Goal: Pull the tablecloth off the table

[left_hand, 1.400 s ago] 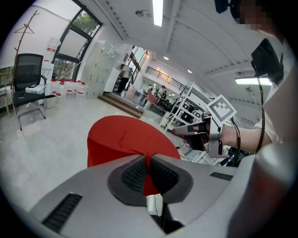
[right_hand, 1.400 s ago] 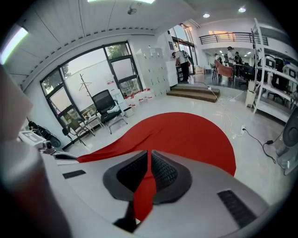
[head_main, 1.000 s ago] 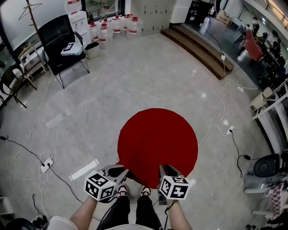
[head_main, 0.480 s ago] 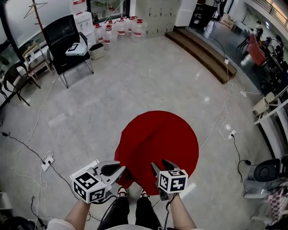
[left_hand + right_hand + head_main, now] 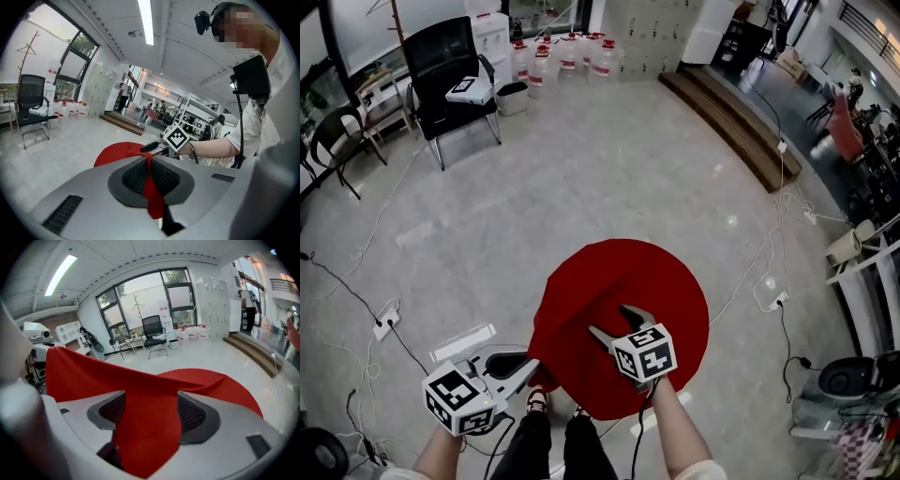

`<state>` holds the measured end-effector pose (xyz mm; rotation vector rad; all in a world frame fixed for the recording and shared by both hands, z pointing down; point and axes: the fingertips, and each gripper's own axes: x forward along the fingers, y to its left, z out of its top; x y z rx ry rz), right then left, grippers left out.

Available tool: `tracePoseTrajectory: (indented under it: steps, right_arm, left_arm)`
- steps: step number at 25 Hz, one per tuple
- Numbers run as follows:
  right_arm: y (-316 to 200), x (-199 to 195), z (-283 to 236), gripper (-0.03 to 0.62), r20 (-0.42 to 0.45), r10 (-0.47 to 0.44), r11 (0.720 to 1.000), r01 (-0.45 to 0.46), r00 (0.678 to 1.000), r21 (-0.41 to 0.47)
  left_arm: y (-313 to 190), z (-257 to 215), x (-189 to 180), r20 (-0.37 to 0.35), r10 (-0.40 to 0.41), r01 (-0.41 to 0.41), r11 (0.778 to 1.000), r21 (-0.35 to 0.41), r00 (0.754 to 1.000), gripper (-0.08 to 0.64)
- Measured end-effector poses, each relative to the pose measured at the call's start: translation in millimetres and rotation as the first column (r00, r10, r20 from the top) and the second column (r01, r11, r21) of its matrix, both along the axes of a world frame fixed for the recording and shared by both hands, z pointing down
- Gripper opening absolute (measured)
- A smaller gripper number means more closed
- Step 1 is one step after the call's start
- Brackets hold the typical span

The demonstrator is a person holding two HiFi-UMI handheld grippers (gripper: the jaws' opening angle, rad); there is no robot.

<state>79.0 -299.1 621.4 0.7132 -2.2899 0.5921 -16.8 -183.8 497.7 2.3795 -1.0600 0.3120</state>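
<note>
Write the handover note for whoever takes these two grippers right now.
Left gripper: shut on the near edge of the tablecloth, raised off to the left.
Right gripper: jaws have just been opening and now stand wide; cloth lies loose between them, not pinched.
Tablecloth: red, round, mostly spread out, creased toward the left gripper's hold.
Done: one edge gripped and lifted.
Left: probably regrip with the right, then pull the cloth clear off.

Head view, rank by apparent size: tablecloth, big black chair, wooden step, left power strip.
1. tablecloth: largest by far, though it is also nearest the camera.
2. big chair and step: they look about alike, so no ranking between them.
3. power strip: smallest.
</note>
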Motion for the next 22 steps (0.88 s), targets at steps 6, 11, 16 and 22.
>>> tracePoseTrajectory:
  steps: [6,11,16,22]
  right_arm:
    - [-11,-20,9,0.342,-0.101,-0.317,0.944,0.324,0.943,0.057]
    - [-16,-43,14,0.357,-0.162,-0.551,0.822,0.566,0.819,0.061]
    - [-5,-58,39,0.36,-0.221,-0.716,0.685,0.727,0.663,-0.04]
    - [15,-59,54,0.28,-0.216,-0.749,0.656,0.746,0.626,-0.114]
  left_arm:
    - [-1,2,-7,0.054,-0.018,0.018,1.0,0.007,0.998,0.018]
    - [-3,2,-7,0.077,-0.016,0.015,1.0,0.012,0.997,0.018]
    - [-14,4,-15,0.055,-0.091,0.091,0.996,0.011,0.994,0.018]
    - [-27,2,-17,0.045,-0.148,0.147,0.989,0.016,0.988,0.018]
